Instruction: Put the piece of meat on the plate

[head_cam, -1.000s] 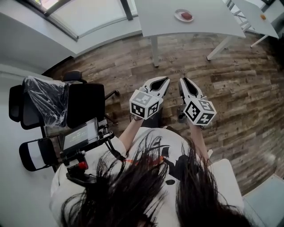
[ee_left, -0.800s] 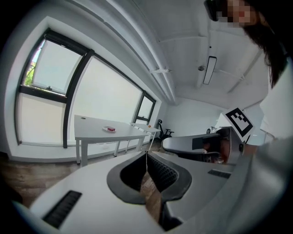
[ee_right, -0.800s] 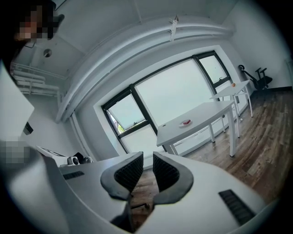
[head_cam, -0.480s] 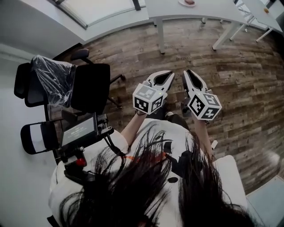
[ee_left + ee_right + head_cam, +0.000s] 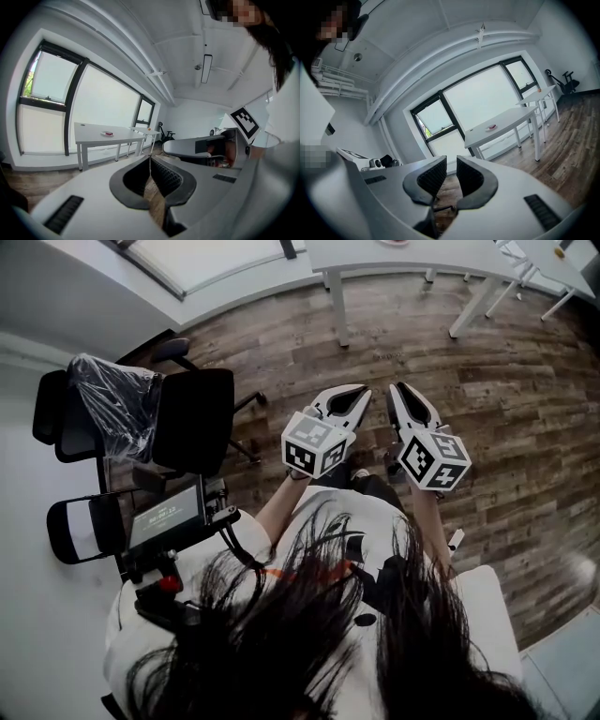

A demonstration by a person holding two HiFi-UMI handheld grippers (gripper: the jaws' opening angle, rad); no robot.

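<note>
The step in hand is judged as nearly settled: a small red piece of meat [image 5: 491, 125] is seen lying on the one plate [image 5: 487, 128], which stands on the nearer white table [image 5: 511, 117] by the window, though at this range little more than colour and place can be made out. Both tools are held well apart from that table, over the wooden floor [image 5: 497, 427]. The left gripper [image 5: 150, 158] is seen with its jaw tips pressed together and nothing caught between them; the right gripper [image 5: 450, 165] is held with a narrow slit between its pads, and nothing is pinched there either. Since the meat appears to lie where the task wants it, no carrying move is called for by what is seen; only a closer look at the plate would be needed to confirm it. Counted: one piece of meat, one plate, two grippers, two white tables, the farther table [image 5: 534, 97] bearing one small orange thing [image 5: 538, 87], and two black office chairs [image 5: 192, 418], one of them wrapped in clear plastic.
</note>
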